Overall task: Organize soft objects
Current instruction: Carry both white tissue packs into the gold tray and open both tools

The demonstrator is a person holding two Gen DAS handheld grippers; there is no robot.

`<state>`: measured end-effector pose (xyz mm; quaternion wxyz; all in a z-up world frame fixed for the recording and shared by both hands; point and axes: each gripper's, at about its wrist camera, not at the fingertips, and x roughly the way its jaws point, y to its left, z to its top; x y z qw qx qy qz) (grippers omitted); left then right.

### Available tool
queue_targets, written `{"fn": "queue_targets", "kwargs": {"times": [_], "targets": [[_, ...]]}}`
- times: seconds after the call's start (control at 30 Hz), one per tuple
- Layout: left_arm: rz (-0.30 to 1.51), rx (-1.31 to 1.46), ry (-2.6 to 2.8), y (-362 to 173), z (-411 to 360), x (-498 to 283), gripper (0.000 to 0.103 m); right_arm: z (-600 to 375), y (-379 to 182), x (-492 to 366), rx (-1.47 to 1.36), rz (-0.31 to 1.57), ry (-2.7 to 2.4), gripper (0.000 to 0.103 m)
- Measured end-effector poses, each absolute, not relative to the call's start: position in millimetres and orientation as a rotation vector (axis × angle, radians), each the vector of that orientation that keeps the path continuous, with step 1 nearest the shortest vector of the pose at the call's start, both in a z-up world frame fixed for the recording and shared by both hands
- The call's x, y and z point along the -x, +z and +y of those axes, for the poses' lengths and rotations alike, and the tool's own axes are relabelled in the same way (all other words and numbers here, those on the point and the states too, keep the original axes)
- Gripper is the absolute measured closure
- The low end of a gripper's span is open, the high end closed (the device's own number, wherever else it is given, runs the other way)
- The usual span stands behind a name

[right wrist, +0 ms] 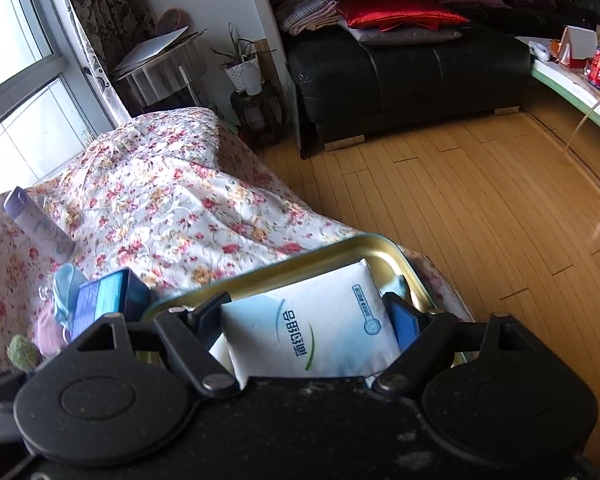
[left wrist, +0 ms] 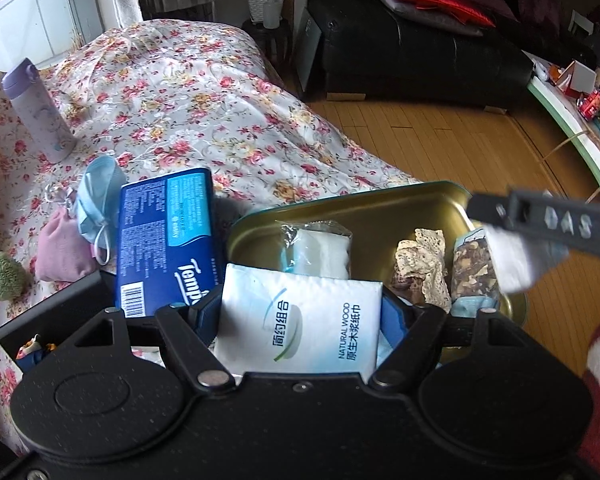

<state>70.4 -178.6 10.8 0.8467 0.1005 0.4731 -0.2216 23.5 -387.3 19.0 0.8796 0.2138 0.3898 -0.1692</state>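
Each gripper, left (left wrist: 300, 312) and right (right wrist: 308, 320), has its fingers closed on a white tissue pack (left wrist: 300, 320) above the gold tin (left wrist: 380, 204); next, I'd guess, lowering and releasing inside.

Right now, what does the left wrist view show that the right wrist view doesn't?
Only the left wrist view shows the lace bundle, the clear-wrapped white pack in the gold tin, and the other tool crossing at the right edge.

Only the right wrist view shows the grey stand stacked with papers by the window.

Both show a white tissue pack between tool fingers, the blue Tempo pack, and the purple-capped bottle.
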Motion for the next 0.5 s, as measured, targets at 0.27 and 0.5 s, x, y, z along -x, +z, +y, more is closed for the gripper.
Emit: {"fn": "queue_targets", "kwargs": {"times": [0.27, 0.5], "targets": [[1.005, -0.207, -0.488, 7, -186, -75, 0.03, -390, 27, -58, -0.437, 0.765, -0.34, 0.018], [0.986, -0.209, -0.491, 5, -181, -69, 0.018, -387, 31, -61, -0.441, 0.746, -0.336, 0.005]]}}
